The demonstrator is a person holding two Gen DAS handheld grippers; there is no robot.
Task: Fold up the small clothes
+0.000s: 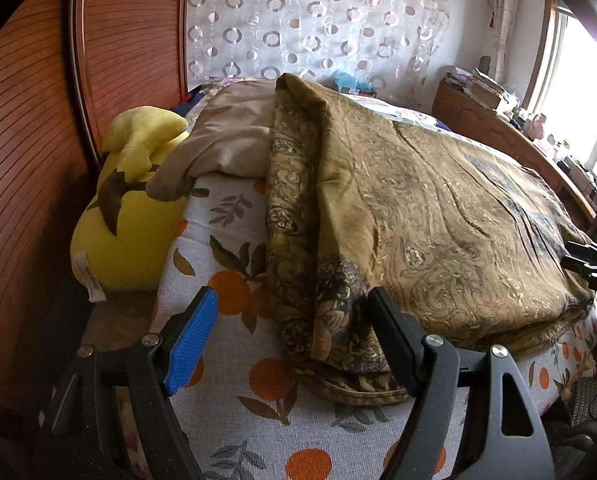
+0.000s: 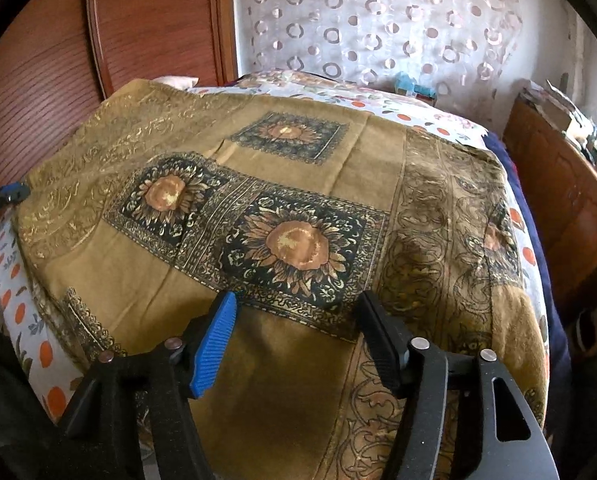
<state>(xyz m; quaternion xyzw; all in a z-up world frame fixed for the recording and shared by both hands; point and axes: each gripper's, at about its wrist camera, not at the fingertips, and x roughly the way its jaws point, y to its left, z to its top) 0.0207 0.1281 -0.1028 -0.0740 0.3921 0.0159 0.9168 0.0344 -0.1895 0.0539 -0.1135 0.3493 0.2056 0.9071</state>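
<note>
Inspector: Where is the cloth?

Operator: I see the gold patterned cloth (image 2: 282, 184) lying partly folded on the bed (image 1: 226, 408), soft, limp, likely light. Left gripper (image 1: 294, 340) and right gripper (image 2: 294, 340) hover, fingers apart, empty. I'd pinch the near hem corners.

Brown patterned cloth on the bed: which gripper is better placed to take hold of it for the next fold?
Probably the left gripper: it is open with the brown patterned cloth's bunched folded edge between its fingers. The right gripper is open too, but over flat mid-cloth with no edge to pinch.
</note>
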